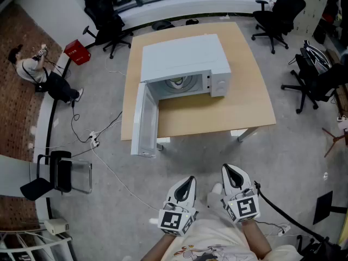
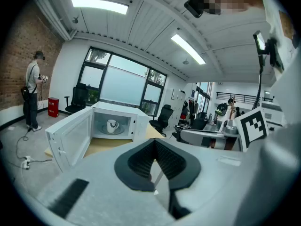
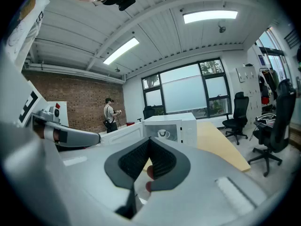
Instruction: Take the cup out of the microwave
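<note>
From where I stand, the microwave [image 1: 185, 61] sits toward the far side of the pale wooden worktop [image 1: 244, 102], in the upper middle of the head view. Its door [image 1: 144, 118] is swung wide open to the left and reaches out past the worktop's near-left edge. Inside, on the round turntable, the white cup [image 2: 112, 125] stands upright; in the left gripper view it shows left of centre, framed by the open cavity. Both grippers are low at the bottom of the head view, well apart from the microwave, over the grey floor and close in front of the person holding them. The left hand-held gripper [image 1: 187, 182] has its jaws pressed together with nothing between them. The right hand-held gripper [image 1: 232, 174], just beside it, likewise shows its dark ribbed pads meeting at the tips, and it is empty too. Both point toward the open microwave. At the upper left of the head view another person [image 1: 32, 69] stands by the brick wall, near a red crate [image 1: 77, 52]. Black office chairs [image 1: 277, 10] stand around the far and right sides of the worktop. A white cable [image 1: 117, 175] runs across the floor at the left from a power strip [image 1: 94, 141].
</note>
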Demonstrator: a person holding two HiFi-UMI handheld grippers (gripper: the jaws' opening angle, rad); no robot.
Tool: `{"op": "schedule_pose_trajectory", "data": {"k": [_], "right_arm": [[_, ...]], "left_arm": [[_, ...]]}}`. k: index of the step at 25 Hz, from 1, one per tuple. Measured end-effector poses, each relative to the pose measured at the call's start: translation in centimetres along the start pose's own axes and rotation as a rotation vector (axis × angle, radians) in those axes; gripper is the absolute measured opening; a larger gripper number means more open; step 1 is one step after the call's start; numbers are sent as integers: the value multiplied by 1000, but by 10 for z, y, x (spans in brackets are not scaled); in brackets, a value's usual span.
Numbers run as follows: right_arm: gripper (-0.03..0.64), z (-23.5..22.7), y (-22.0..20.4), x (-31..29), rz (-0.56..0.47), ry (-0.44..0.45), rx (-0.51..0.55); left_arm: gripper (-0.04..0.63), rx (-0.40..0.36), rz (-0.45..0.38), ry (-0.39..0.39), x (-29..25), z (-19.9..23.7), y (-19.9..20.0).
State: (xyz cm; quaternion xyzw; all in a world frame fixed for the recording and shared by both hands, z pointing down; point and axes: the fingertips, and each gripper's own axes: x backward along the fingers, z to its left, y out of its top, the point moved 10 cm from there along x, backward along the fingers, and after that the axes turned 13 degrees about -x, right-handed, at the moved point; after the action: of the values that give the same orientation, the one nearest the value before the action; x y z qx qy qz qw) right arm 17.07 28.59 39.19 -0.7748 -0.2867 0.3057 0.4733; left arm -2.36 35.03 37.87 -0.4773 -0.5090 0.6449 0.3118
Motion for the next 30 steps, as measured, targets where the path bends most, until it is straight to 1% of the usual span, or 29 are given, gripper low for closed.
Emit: {"op": "schedule_pose_trajectory", "data": {"k": [2,4,7,9,11,15,17,21,23,25,27,30], "right_arm": [[8,-1,2,2,2,14,-3],[8,-4,3,3,5,53,-15],[8,-13,4,0,3,96,-32],[8,-18,7,-7,8,93,-34],[8,-22,13,-17,12,86,-38],[8,-29,18,-52,24,53,-40],[8,-31,22,-75,28,33,-46],[8,-32,27,-129,43,-8,-43],[8,-32,28,-157,48,-34,-41],[8,-30,28,-181,53,-58,-37],[8,-28,32,-202,54,-72,-32],[8,-31,39,-223,49,-76,-36]], "left_arm": [[0,-32,-2,3,-2,-7,4],[0,-37,-7,14,-3,-12,6],[1,-1,-7,46,-7,-12,1],[1,34,-6,59,-11,-5,0],[2,51,-7,62,-19,5,5],[2,37,-9,69,-51,44,11],[2,31,-9,81,-72,72,12],[2,16,-35,98,-118,134,16],[2,10,-45,76,-142,162,18],[71,-1,-46,36,-158,185,23],[83,-10,-39,9,-171,202,29],[83,-5,-26,-2,-183,214,33]]}}
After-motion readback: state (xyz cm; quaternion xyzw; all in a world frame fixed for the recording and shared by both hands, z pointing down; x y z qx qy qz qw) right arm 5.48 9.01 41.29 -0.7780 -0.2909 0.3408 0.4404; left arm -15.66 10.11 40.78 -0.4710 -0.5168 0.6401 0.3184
